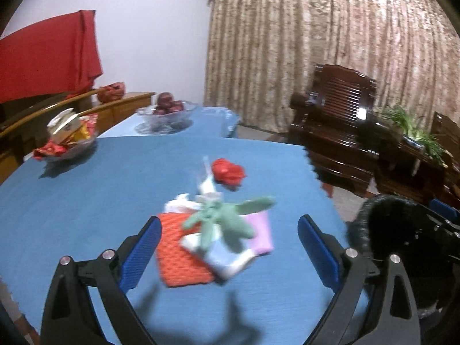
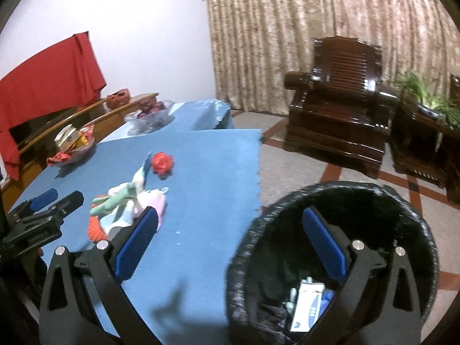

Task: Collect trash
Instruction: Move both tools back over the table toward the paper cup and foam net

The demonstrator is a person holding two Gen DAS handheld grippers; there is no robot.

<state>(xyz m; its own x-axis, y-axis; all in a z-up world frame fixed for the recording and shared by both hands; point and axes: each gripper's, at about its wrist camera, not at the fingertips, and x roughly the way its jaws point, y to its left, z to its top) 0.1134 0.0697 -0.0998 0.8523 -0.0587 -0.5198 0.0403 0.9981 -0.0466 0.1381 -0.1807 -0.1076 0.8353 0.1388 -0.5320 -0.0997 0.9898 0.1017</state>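
- We hold our left gripper (image 1: 230, 247) over the blue table (image 1: 86, 195). Its blue fingers (image 1: 141, 251) are wide apart and hold nothing.
- Right in front of it is a pile of trash (image 1: 221, 230). It sits on the table, between the two fingers as that camera sees it.
- In the pile we see an orange bumpy mat (image 1: 178, 256) at the bottom, a green crumpled thing (image 1: 224, 218) on top, a pink piece (image 1: 258, 233) and some white and light blue bits.
- A red wad (image 1: 228, 171) lies on the table just behind the pile, a little apart from it.
- Our right gripper (image 2: 230, 247) is wide apart too, with nothing in it. One of its fingers (image 2: 323, 247) is over the black bin (image 2: 258, 230), and the other is over the table edge.
- The bin stands on the floor just beside the table. Inside it we see a white and blue box (image 2: 306, 307) and some small green and blue things.
- From the right camera, the pile (image 2: 126, 204) is to the left, and the left gripper (image 2: 43, 210) is beside it.
- Far back on the table are a glass bowl (image 1: 165, 115) with dark red fruit and a dish (image 1: 69, 141) with snack packs.
- A dark wood chair (image 2: 336, 109) stands by the curtain (image 2: 287, 28). A red cloth (image 1: 49, 60) hangs at the left.
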